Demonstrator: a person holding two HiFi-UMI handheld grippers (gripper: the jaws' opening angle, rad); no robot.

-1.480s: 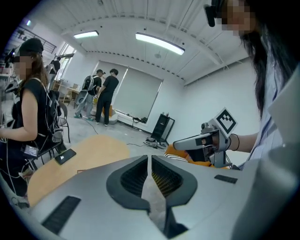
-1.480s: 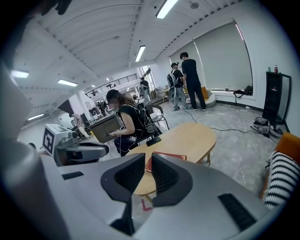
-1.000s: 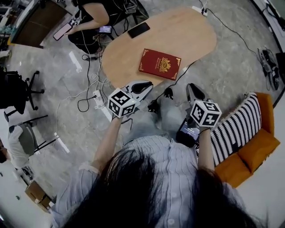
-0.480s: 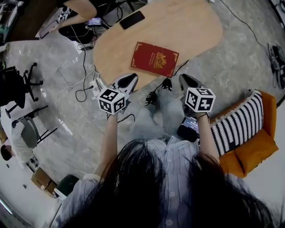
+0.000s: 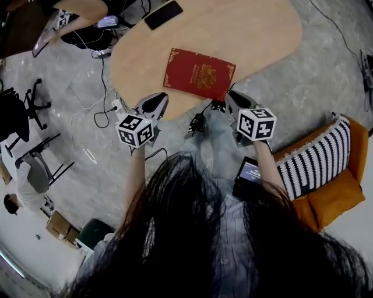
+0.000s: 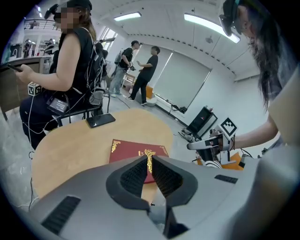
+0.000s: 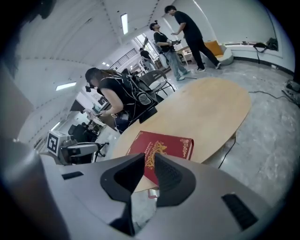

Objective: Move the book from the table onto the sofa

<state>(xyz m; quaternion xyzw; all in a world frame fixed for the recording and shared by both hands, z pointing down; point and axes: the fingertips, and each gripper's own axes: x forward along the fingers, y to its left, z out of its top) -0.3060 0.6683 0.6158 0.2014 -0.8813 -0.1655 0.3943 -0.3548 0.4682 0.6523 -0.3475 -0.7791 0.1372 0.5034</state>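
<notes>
A dark red book (image 5: 199, 74) with gold ornament lies flat near the front edge of the oval wooden table (image 5: 256, 35). My left gripper (image 5: 158, 99) is shut and empty. It hangs just off the table's near edge, left of the book's near-left corner. My right gripper (image 5: 230, 96) is also shut and empty, close by the book's near-right corner. In the left gripper view the book (image 6: 136, 152) lies just beyond the closed jaws of my left gripper (image 6: 149, 158). In the right gripper view the book (image 7: 161, 145) lies just past my right gripper (image 7: 149, 157).
An orange sofa (image 5: 332, 198) with a striped cushion (image 5: 312, 163) stands at the right. A black phone (image 5: 163, 14) lies at the table's far side. A seated person (image 6: 70, 79) is beyond the table. Cables (image 5: 105, 110) trail on the floor, and chairs (image 5: 23, 110) stand at the left.
Both grippers have sunk and moved forward toward the table's near edge and the book. Their jaws have stayed shut. The book has not moved on the table.
</notes>
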